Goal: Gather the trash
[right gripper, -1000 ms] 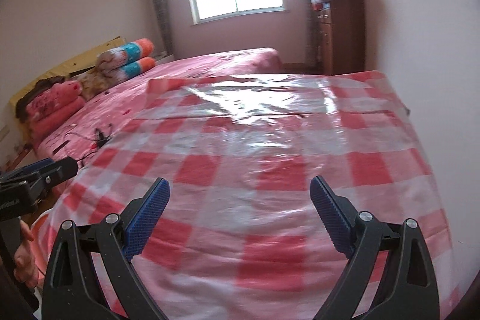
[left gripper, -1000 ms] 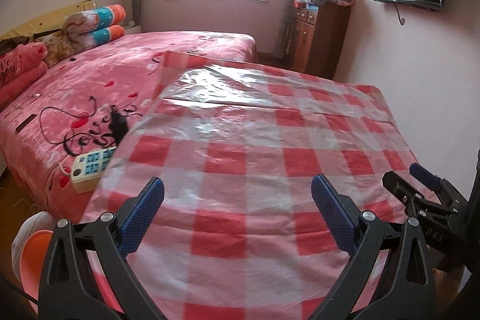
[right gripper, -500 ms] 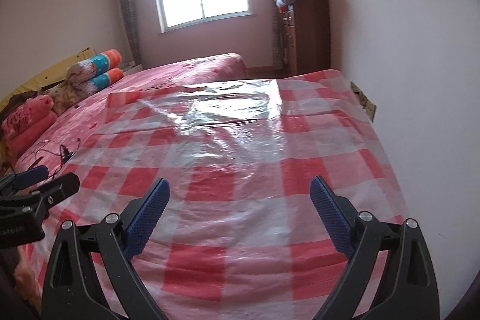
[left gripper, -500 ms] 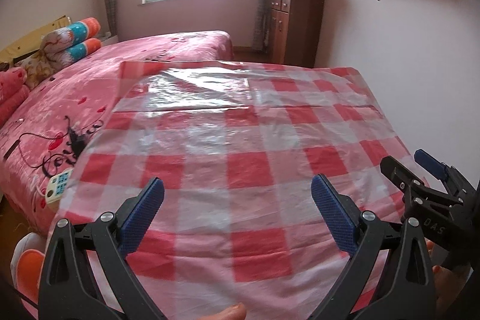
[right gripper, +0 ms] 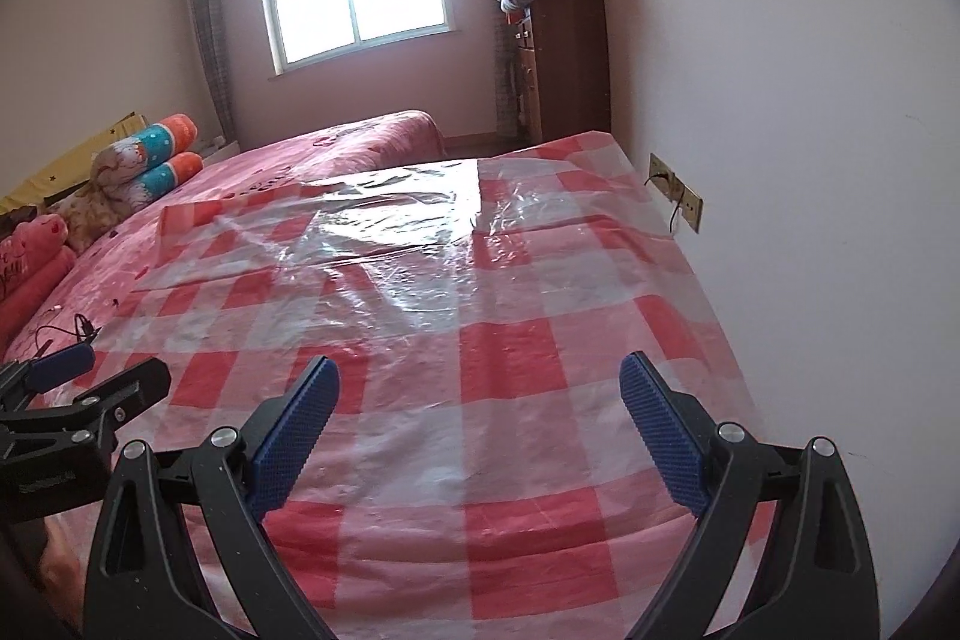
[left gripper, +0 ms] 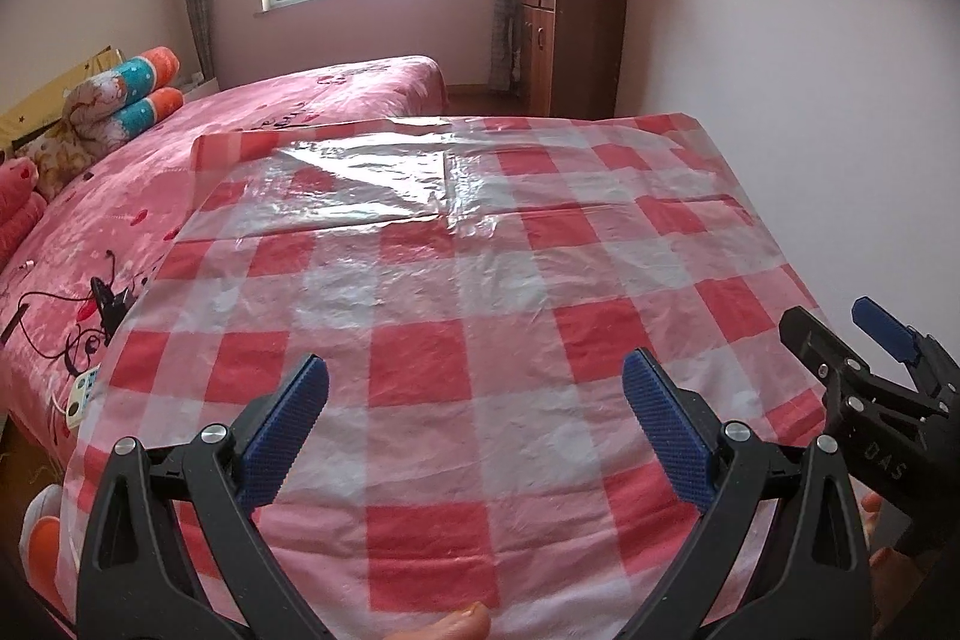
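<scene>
Left wrist view: the left gripper hangs released over the red-checked plastic sheet. The right gripper is released too, above that sheet.

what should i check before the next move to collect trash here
1. Left gripper jaws open and empty: ok.
2. Right gripper jaws open and empty: ok.
3. Trash to pick on the checked sheet: not ok, none in either view.
4. Grippers apart from each other: ok, the right one sits off to the side in the left view.
5. Bin or bag for the trash: cannot tell, none in view.
6. Power strip and cable on the bed out of the way: ok.
</scene>
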### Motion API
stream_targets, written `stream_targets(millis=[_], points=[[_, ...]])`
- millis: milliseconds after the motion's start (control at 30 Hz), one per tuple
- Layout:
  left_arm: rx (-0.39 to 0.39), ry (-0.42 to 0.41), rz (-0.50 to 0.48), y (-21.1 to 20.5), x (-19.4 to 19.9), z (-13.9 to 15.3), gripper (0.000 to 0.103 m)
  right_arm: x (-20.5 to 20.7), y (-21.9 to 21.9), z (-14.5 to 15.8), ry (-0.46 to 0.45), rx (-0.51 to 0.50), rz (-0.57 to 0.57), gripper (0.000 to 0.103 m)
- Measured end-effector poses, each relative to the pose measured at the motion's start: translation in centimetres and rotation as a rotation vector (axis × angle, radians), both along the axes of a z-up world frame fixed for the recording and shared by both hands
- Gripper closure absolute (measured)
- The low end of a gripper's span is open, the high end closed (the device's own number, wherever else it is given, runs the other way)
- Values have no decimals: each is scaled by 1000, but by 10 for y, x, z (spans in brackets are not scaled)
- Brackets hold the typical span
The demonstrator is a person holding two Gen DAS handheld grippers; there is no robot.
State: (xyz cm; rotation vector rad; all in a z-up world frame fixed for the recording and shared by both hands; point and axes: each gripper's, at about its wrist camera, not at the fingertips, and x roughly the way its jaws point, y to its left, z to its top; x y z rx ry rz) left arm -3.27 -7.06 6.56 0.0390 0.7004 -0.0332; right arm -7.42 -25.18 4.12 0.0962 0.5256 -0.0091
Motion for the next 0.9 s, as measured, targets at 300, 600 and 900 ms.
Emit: stream_targets(millis=[300,600,900], points=[[24,19,8,-9,14,-11,4,12,-2,-6,49,-2,-3,10],[32,93,33,-6,31,-33,4,31,1,-16,145,-3,-2,8],[7,192,54,2,48,-57,4,58,7,-37,316,-34,-44,6]])
